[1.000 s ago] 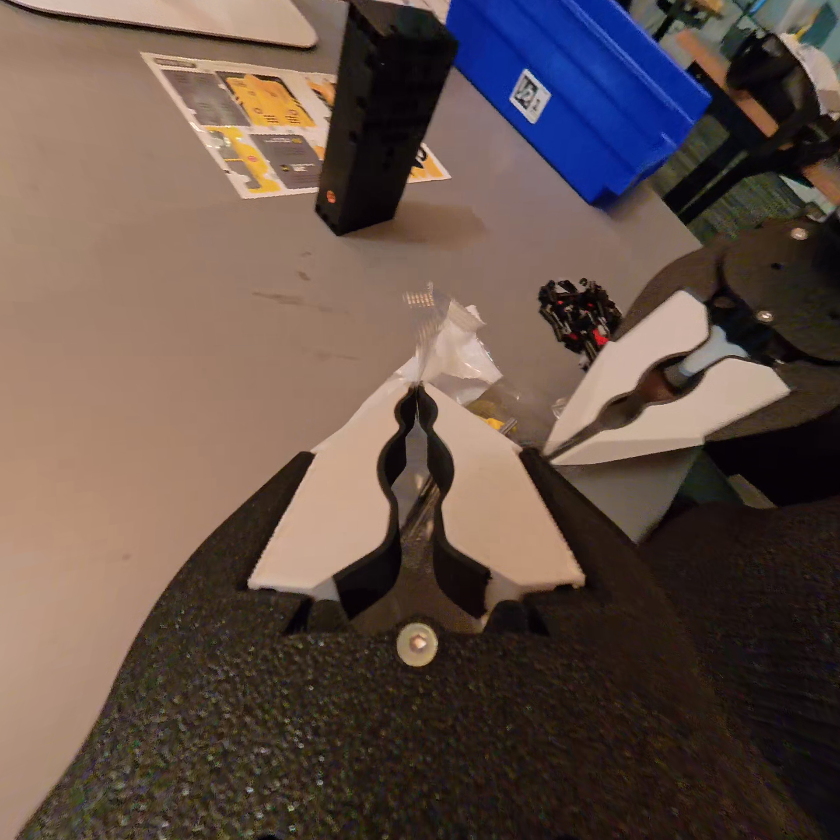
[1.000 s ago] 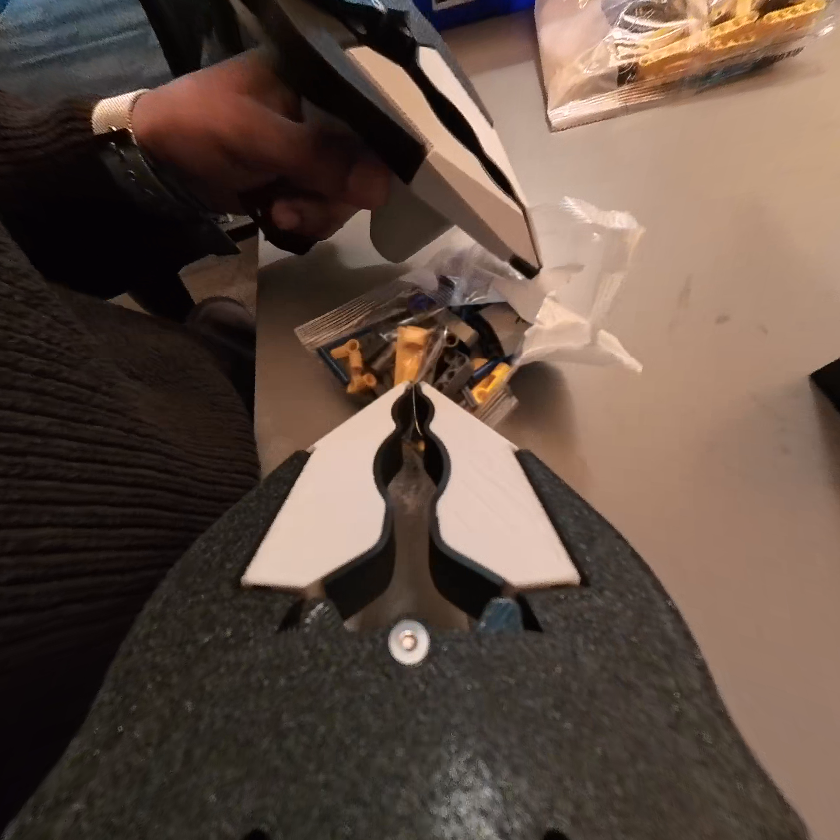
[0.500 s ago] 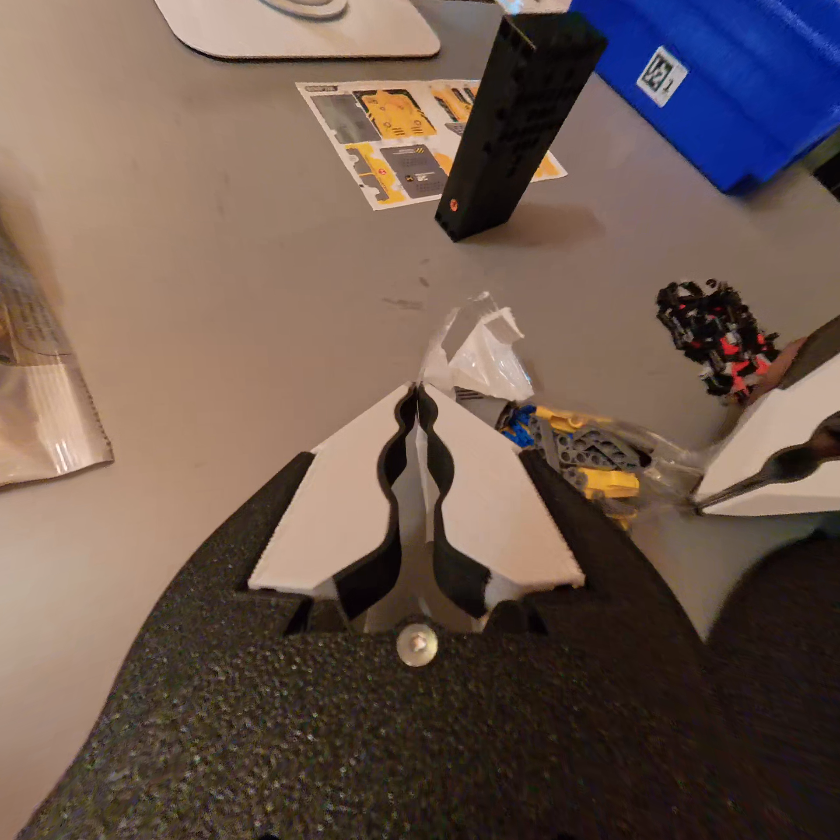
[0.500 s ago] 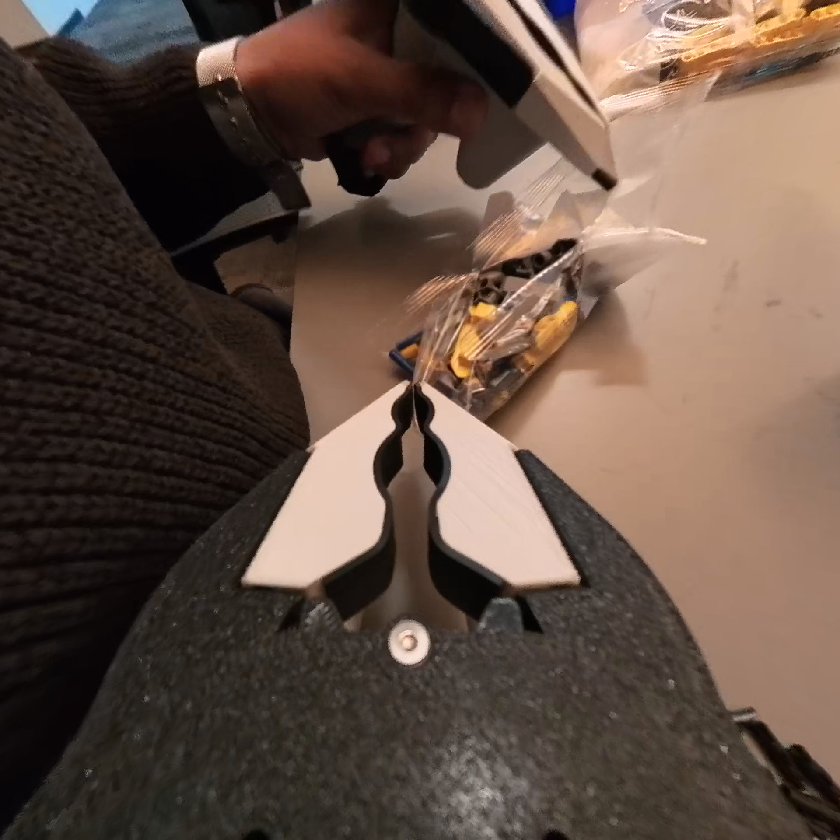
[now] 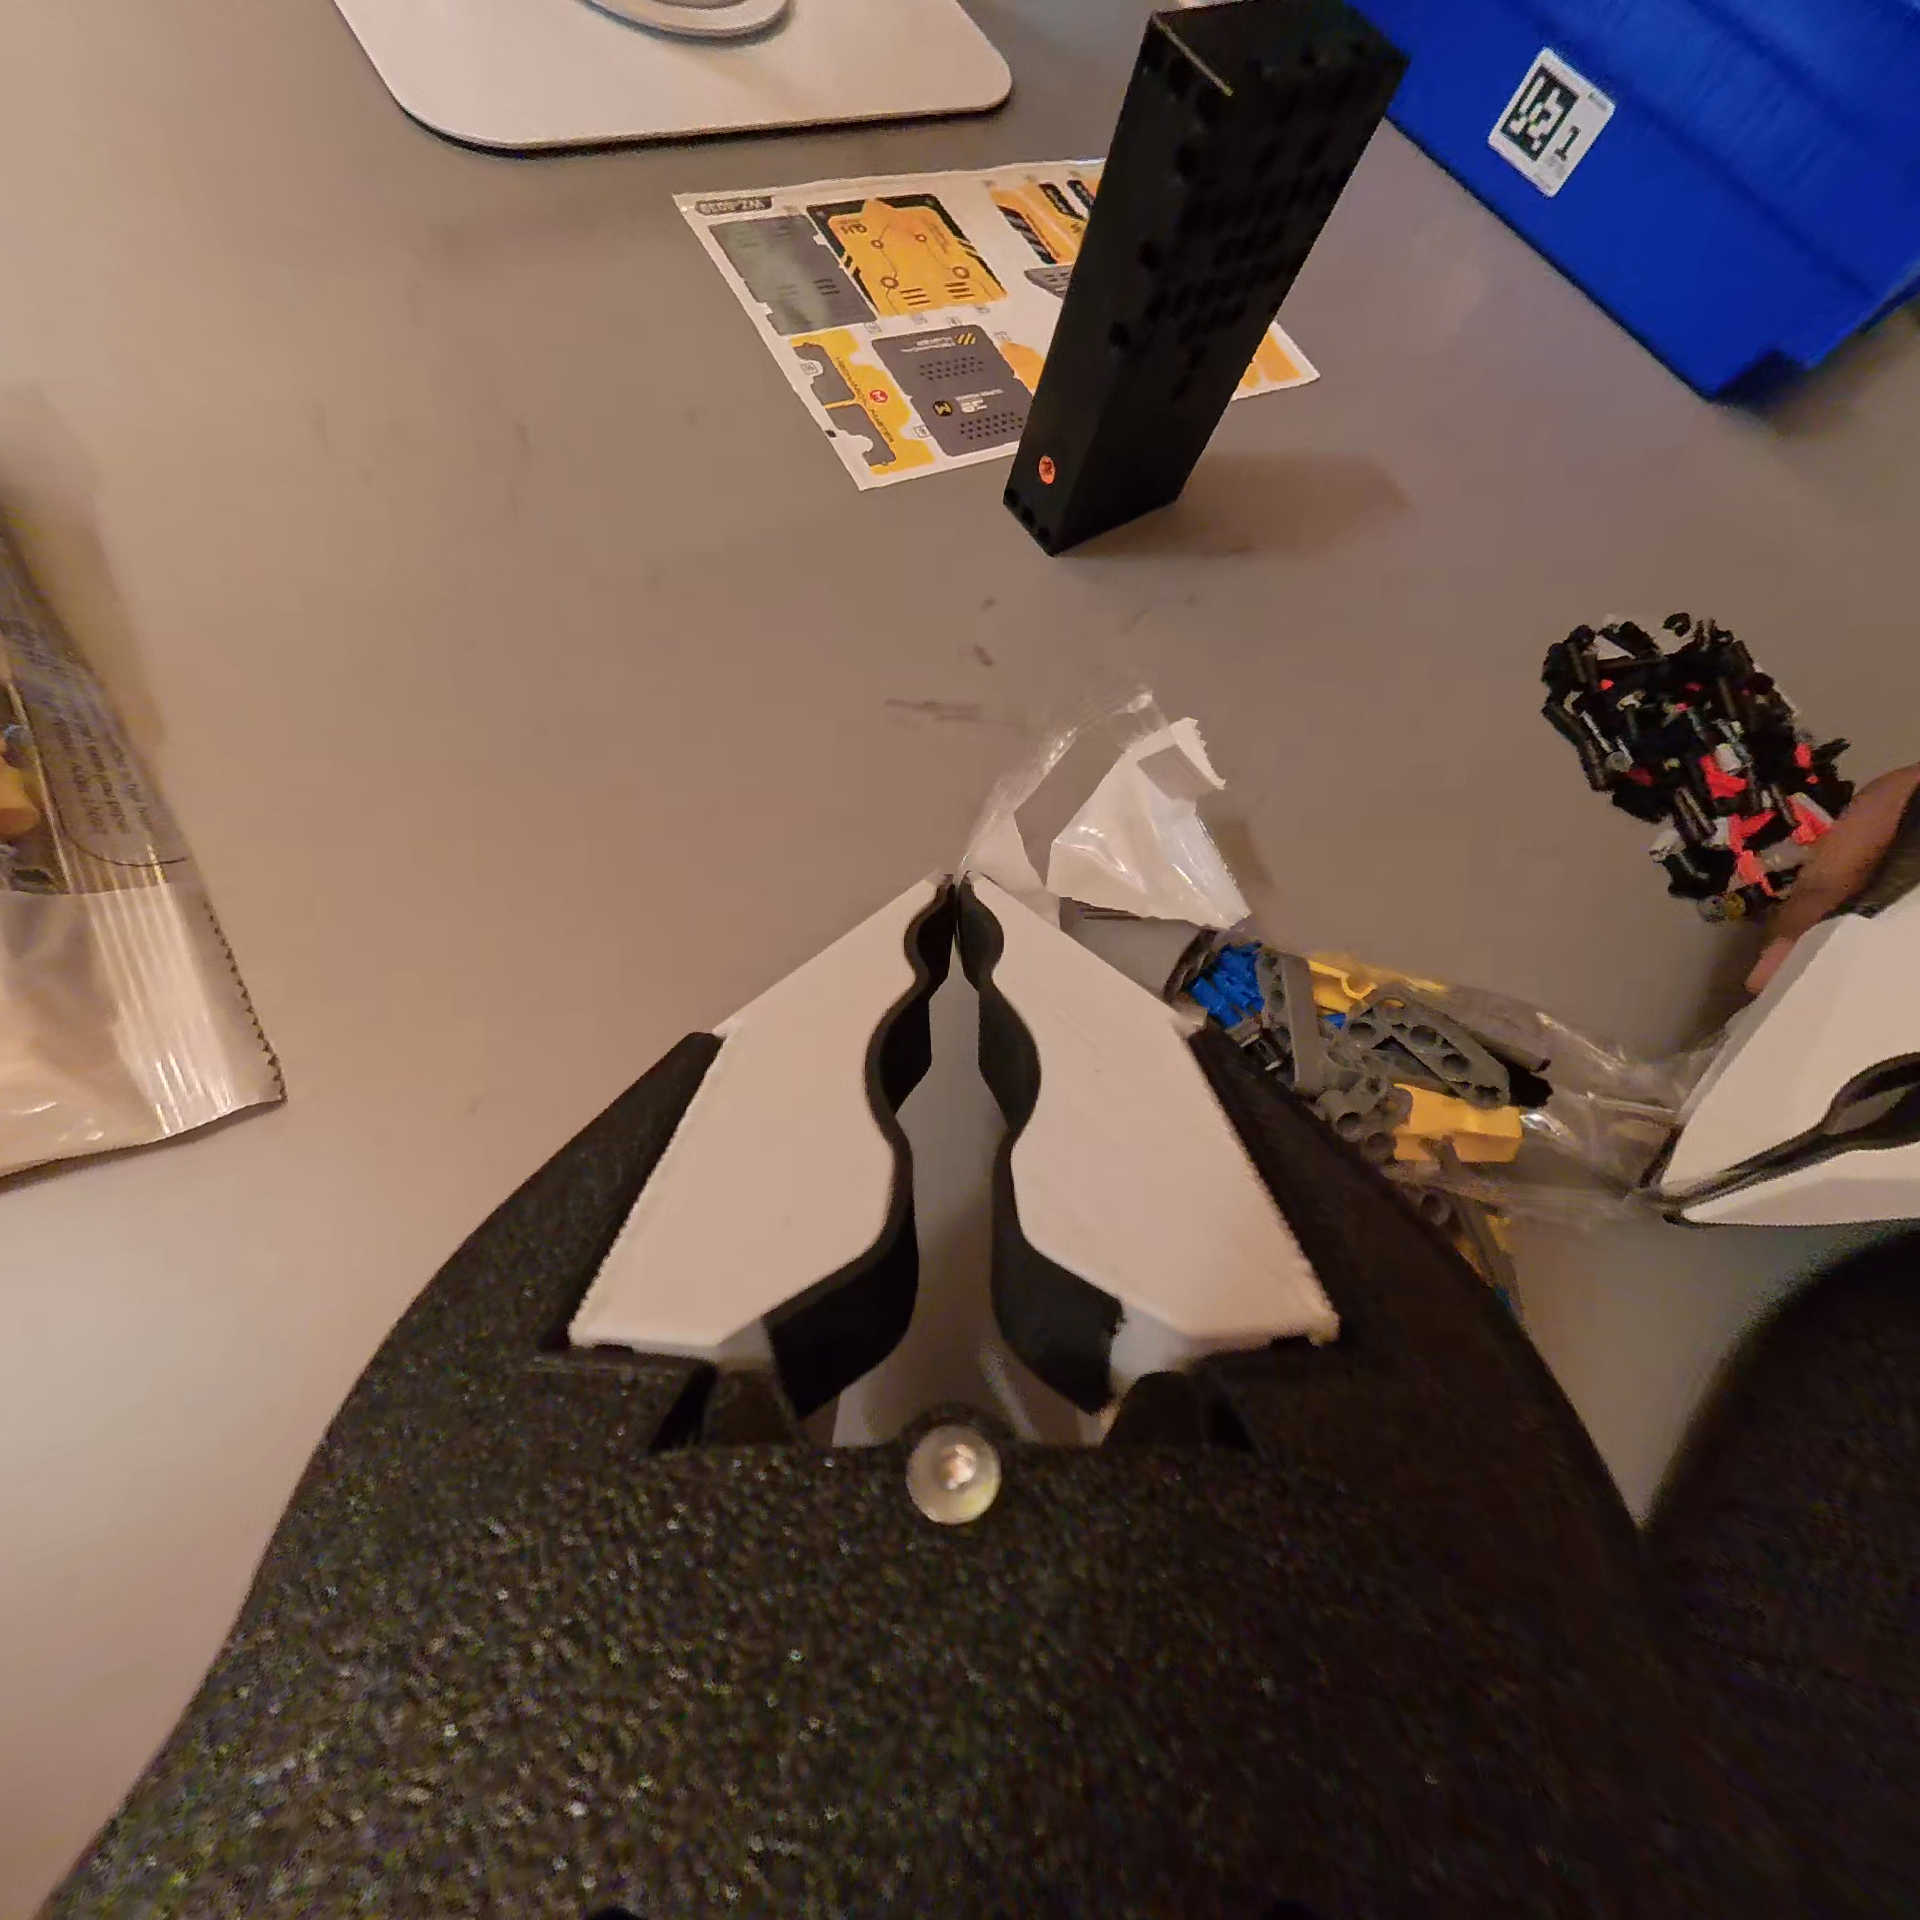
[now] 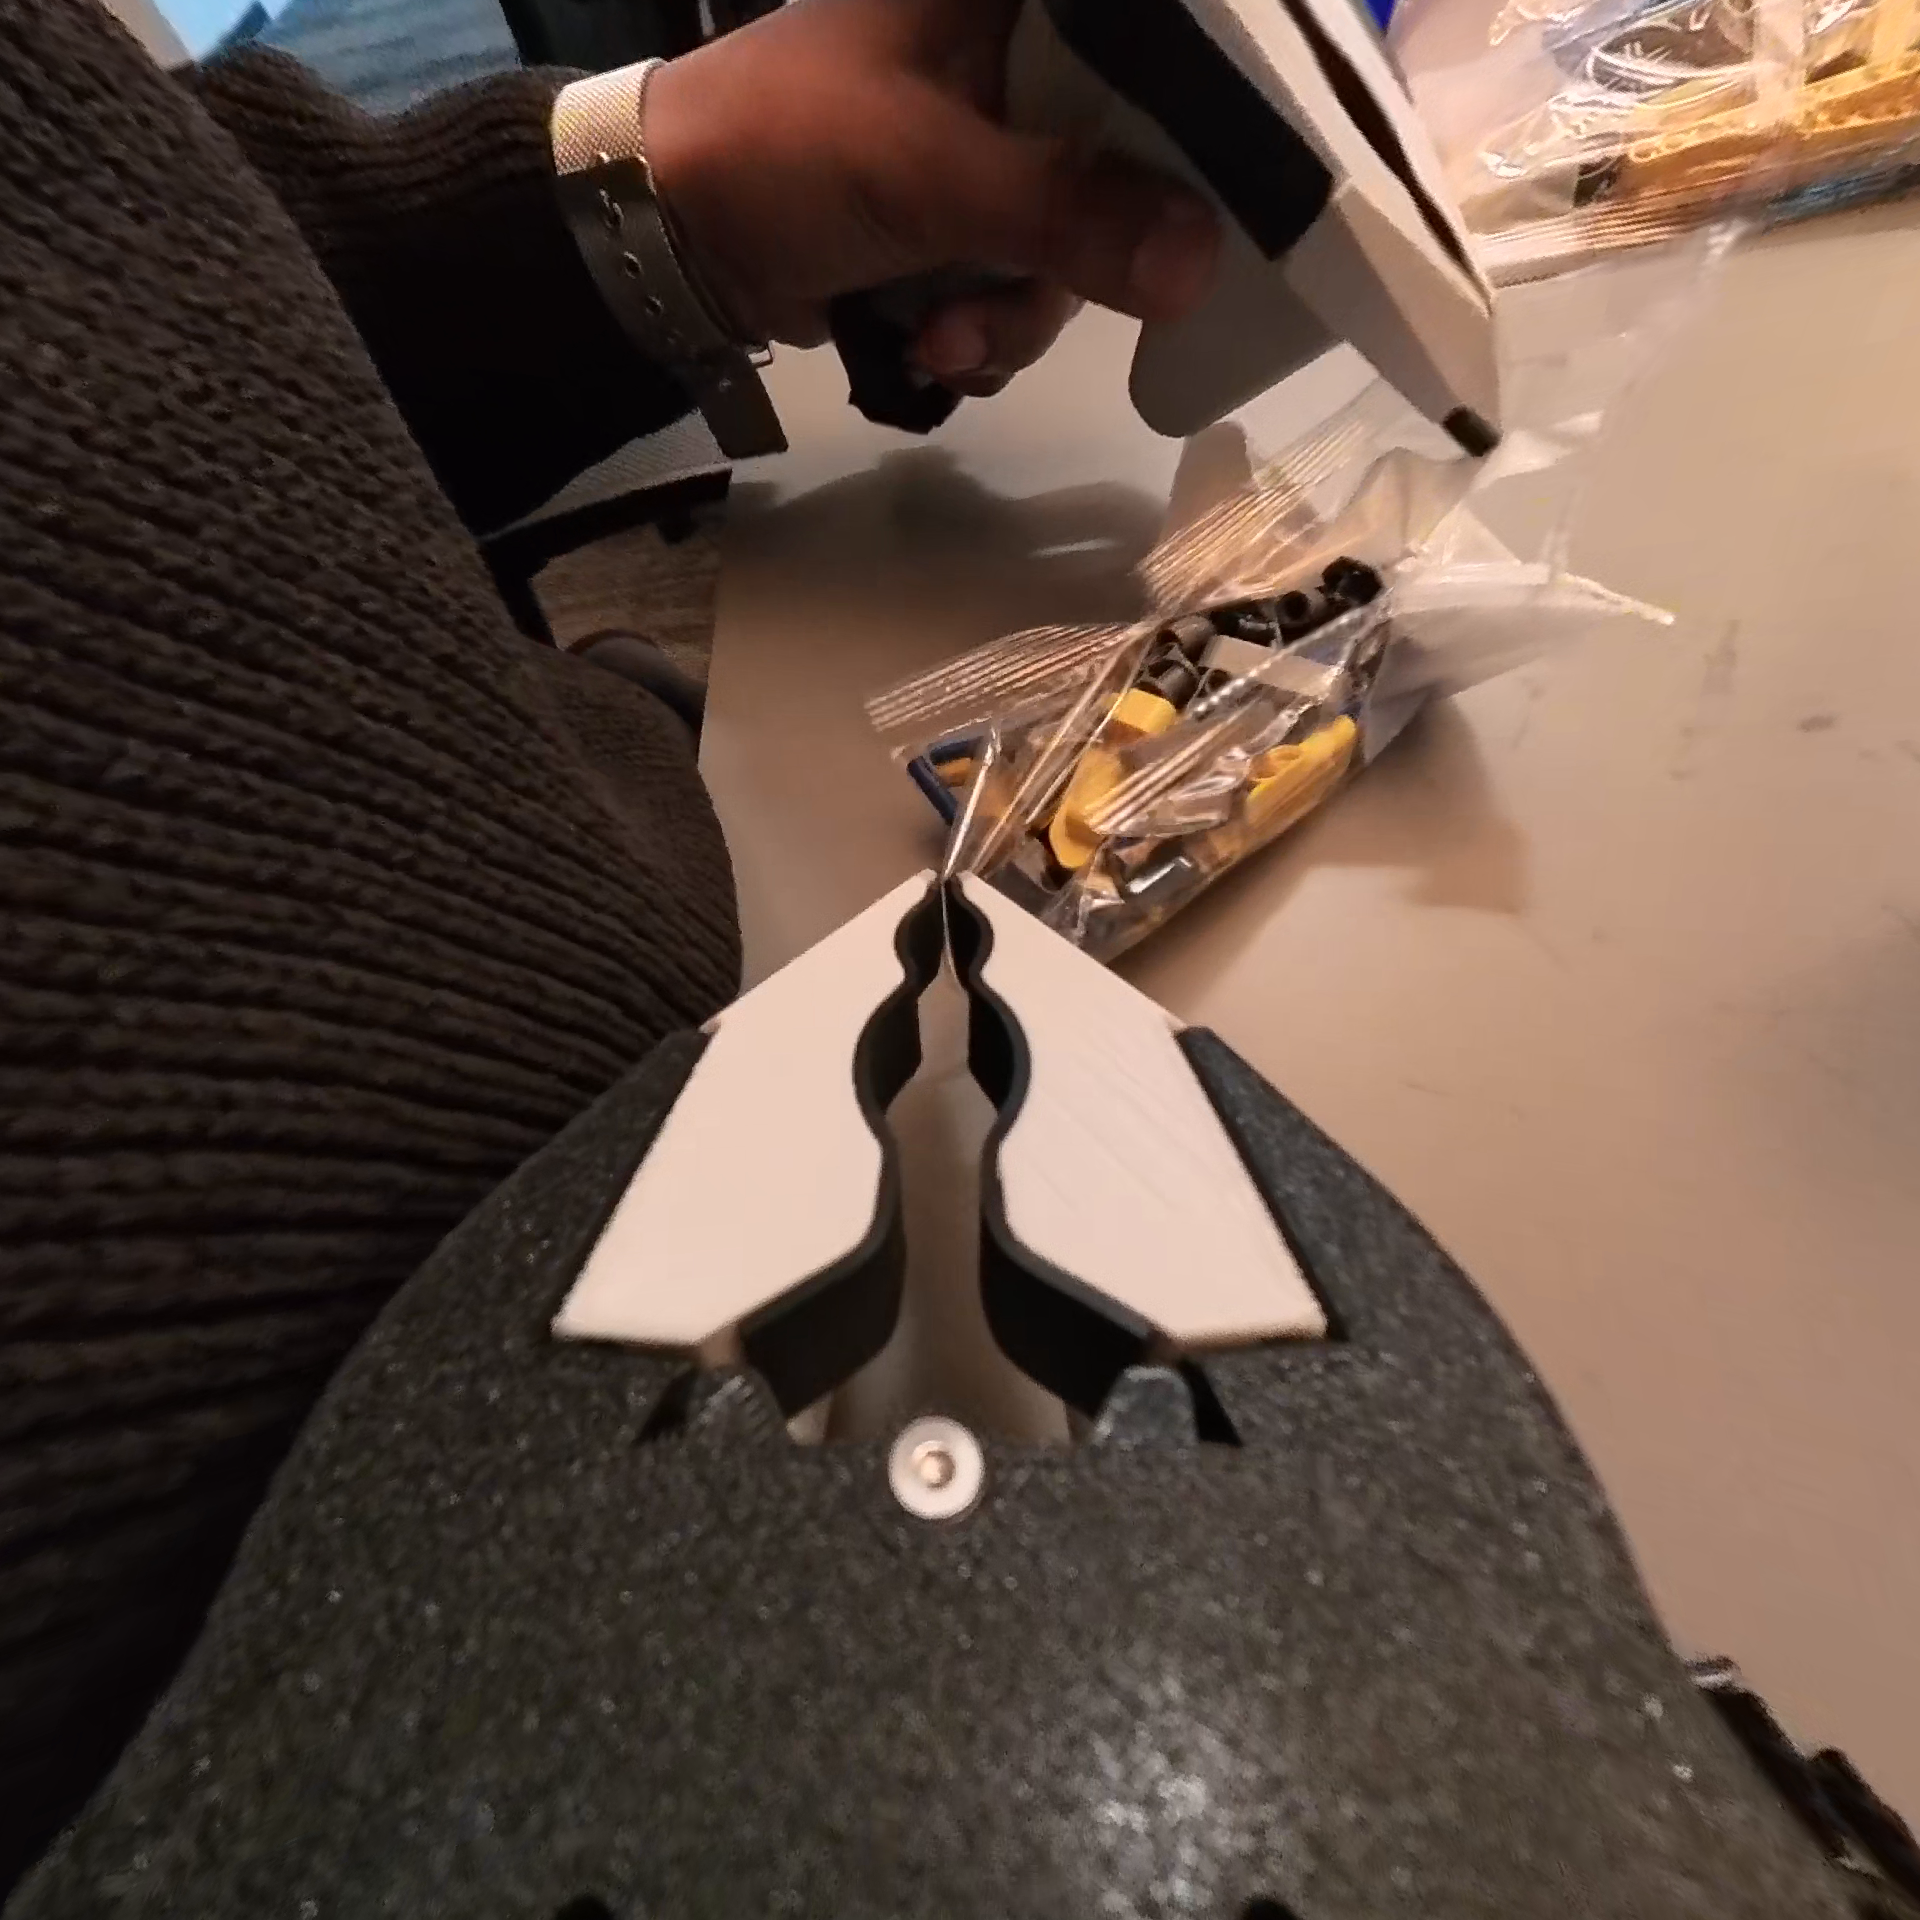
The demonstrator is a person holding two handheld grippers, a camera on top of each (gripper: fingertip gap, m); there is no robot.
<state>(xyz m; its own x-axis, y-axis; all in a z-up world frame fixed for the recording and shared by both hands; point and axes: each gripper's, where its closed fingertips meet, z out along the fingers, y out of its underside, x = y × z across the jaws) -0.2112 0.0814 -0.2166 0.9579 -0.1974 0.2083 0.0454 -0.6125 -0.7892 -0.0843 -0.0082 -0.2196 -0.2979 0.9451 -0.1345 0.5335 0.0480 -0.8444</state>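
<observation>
A clear plastic bag [image 5: 1392, 1049] of yellow, grey, blue and black toy building parts is stretched between my two grippers just above the grey table [image 5: 468, 644]. My left gripper [image 5: 954, 883] is shut on one edge of the bag. My right gripper [image 6: 943, 881] is shut on the opposite edge of the bag [image 6: 1174, 758]. The left gripper [image 6: 1470, 431] shows at the top of the right wrist view, held by a hand [image 6: 883, 187]. The right gripper [image 5: 1662, 1190] shows at the right edge of the left wrist view.
A black perforated block [image 5: 1174, 291] stands upright on a sticker sheet [image 5: 894, 322]. A blue bin [image 5: 1704, 156] is at the back right. A black-and-red parts cluster [image 5: 1683, 769] lies right. Another bag [image 5: 94, 935] lies left. A dark knitted sleeve [image 6: 260, 727] fills the left. My right fingertips sit around 15 centimetres from my left ones.
Both grippers have moved apart and pulled the bag taut between them. The left gripper rose and swung left, so the black block and blue bin shifted right in its view.
</observation>
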